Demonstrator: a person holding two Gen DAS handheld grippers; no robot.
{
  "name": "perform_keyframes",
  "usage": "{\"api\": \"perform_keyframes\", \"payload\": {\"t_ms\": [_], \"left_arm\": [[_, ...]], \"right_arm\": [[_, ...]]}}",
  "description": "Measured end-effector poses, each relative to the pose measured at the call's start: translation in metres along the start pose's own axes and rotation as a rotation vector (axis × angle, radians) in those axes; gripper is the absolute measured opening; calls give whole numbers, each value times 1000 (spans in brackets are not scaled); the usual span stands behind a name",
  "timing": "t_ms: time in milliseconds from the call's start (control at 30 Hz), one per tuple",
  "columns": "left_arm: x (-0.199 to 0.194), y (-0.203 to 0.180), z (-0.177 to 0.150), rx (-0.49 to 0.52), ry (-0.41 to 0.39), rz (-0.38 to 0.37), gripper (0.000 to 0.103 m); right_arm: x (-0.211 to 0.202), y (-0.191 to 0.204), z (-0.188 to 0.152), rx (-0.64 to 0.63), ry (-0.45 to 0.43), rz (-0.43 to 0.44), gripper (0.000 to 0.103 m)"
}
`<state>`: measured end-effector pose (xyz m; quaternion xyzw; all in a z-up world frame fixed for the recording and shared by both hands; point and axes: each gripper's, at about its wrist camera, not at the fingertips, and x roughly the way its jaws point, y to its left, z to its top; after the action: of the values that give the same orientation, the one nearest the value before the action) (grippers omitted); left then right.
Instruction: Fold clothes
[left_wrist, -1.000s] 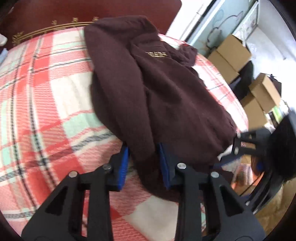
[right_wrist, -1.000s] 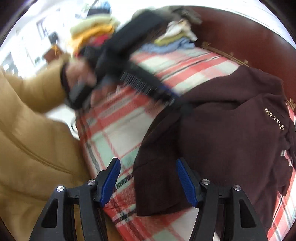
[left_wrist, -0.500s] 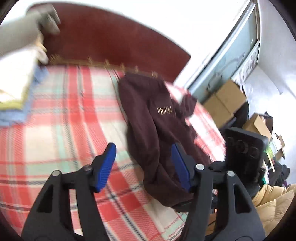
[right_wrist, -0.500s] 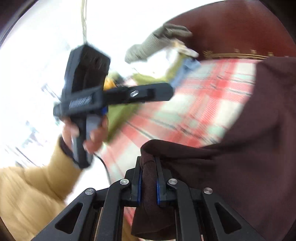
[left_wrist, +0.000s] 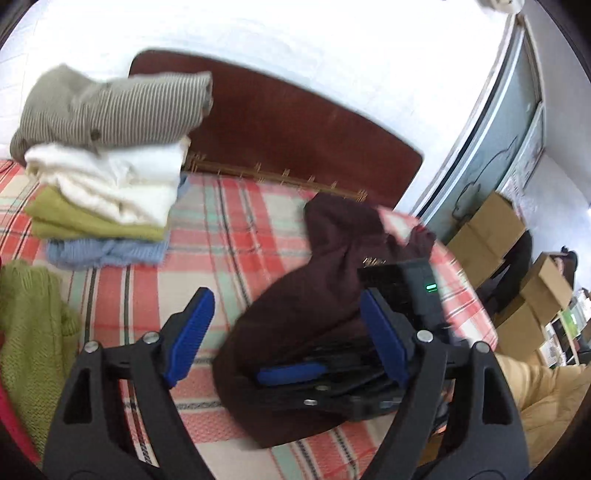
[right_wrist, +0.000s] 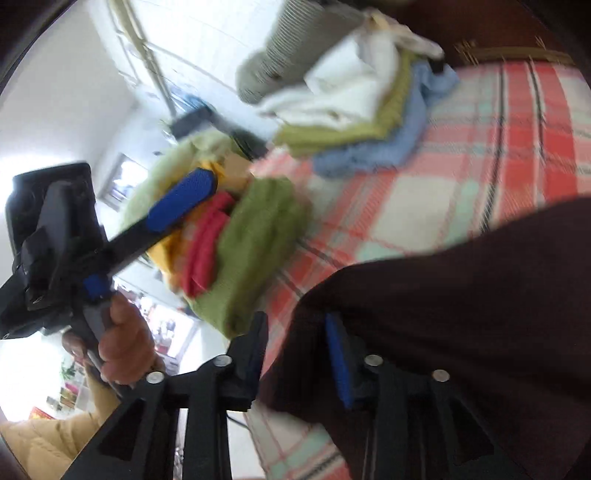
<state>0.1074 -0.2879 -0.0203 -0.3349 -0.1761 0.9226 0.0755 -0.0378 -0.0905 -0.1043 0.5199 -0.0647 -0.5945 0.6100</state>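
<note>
Maroon sweatshirt (left_wrist: 317, 295) lies bunched on the plaid bed (left_wrist: 229, 236), near its right edge. Right gripper (right_wrist: 295, 354) jaws just opening, part-open with a sweatshirt fold loose between them. Left gripper (left_wrist: 284, 332) jaws just opening, wide, empty, above the bed. Folded stack (left_wrist: 110, 177) sits by the headboard (left_wrist: 295, 140).

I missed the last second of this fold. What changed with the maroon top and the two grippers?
The left gripper let go of the maroon top, its jaws opening, and rose clear. The right gripper clamped the hem, carried it across, and has just been reopening with cloth between its jaws. The folded stack stayed put.
</note>
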Motion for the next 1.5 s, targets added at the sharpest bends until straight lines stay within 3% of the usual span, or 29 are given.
{"api": "perform_keyframes", "payload": {"t_ms": [67,133,200,267,333,400,500,667,700,733,767,800,833,933,967,1067,1167,1333,1500], "left_arm": [[17,5,-12,-8,58,-10,82],[34,12,-28,-19,118,5,82],[46,18,-41,-11,162,42,82],[53,22,-52,4,184,105,82],[56,30,-60,-18,199,120,82],[59,38,-65,-45,215,127,83],[68,44,-76,-65,255,116,83],[70,28,-84,-55,245,49,84],[70,24,-86,-49,244,54,80],[70,19,-88,-43,242,59,75],[70,16,-90,-39,241,62,58],[71,14,-91,-56,245,37,38],[72,13,-93,-78,257,14,33],[70,4,-94,-85,261,9,25],[69,0,-93,-95,258,-26,20],[57,-22,-84,-98,228,-159,19],[45,-58,-71,-37,195,-291,19],[53,-125,-63,45,210,-534,19],[91,-172,-76,109,308,-651,20]], "right_arm": [[-22,2,-17,-31,-28,-54,49],[-62,4,-42,-50,-96,-101,68],[-109,2,-74,-39,-175,-177,76],[-151,-3,-110,-3,-240,-291,80],[-186,-12,-147,64,-281,-444,81],[-207,-20,-175,132,-303,-544,81],[-217,-28,-202,204,-290,-577,82],[-172,-29,-194,163,-273,-541,82],[-163,-28,-191,144,-273,-552,80],[-154,-27,-187,125,-272,-563,70],[-147,-26,-184,108,-270,-577,63],[-144,-27,-181,104,-266,-593,39],[-145,-31,-178,119,-263,-587,7],[-160,-35,-182,162,-299,-550,7],[-170,-32,-182,164,-334,-530,7],[-208,-17,-187,158,-458,-481,7],[-253,1,-197,138,-571,-497,7],[-335,-1,-236,226,-718,-666,7],[-369,-45,-268,412,-699,-882,7]]}}
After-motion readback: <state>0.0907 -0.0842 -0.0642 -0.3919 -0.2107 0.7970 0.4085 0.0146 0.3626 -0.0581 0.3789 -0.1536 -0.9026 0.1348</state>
